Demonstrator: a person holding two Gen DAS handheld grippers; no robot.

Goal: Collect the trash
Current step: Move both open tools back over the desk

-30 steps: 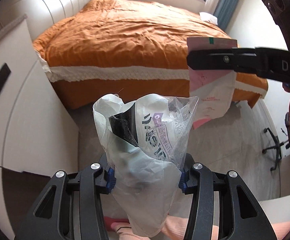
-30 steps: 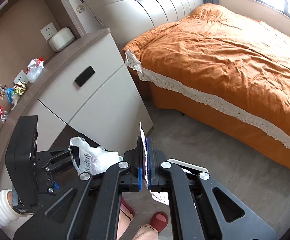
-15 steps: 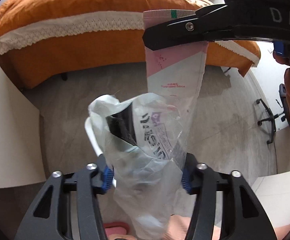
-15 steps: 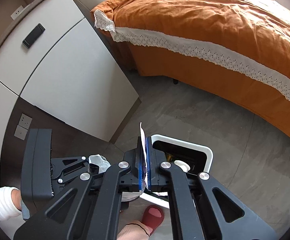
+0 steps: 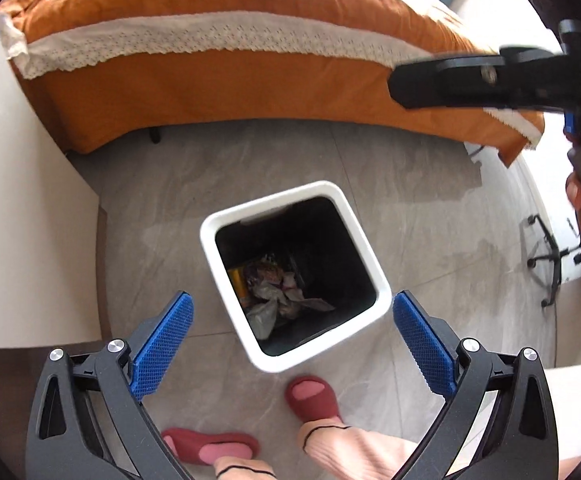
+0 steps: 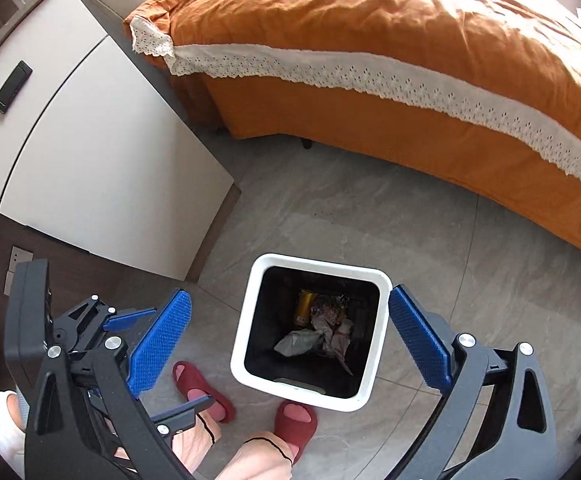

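A white square trash bin (image 5: 364,240) with a dark inside stands on the grey floor; it also shows in the right wrist view (image 6: 246,320). Crumpled wrappers and plastic (image 5: 278,284) lie at its bottom, also seen in the right wrist view (image 6: 322,328). My left gripper (image 5: 290,340) is open and empty, high above the bin. My right gripper (image 6: 286,340) is open and empty, also above the bin. The left gripper shows at the lower left of the right wrist view (image 6: 126,320). The right gripper's black body shows at the upper right of the left wrist view (image 5: 490,80).
An orange bed (image 6: 370,40) with a lace-trimmed edge stands behind the bin. A white cabinet (image 6: 70,140) is at the left. The person's feet in red slippers (image 5: 314,396) stand next to the bin. An office chair base (image 5: 546,256) is at the right.
Both grippers have opened. The clear plastic bag left my left gripper and the pink-and-white wrapper left my right one. Both views now look straight down into the bin.
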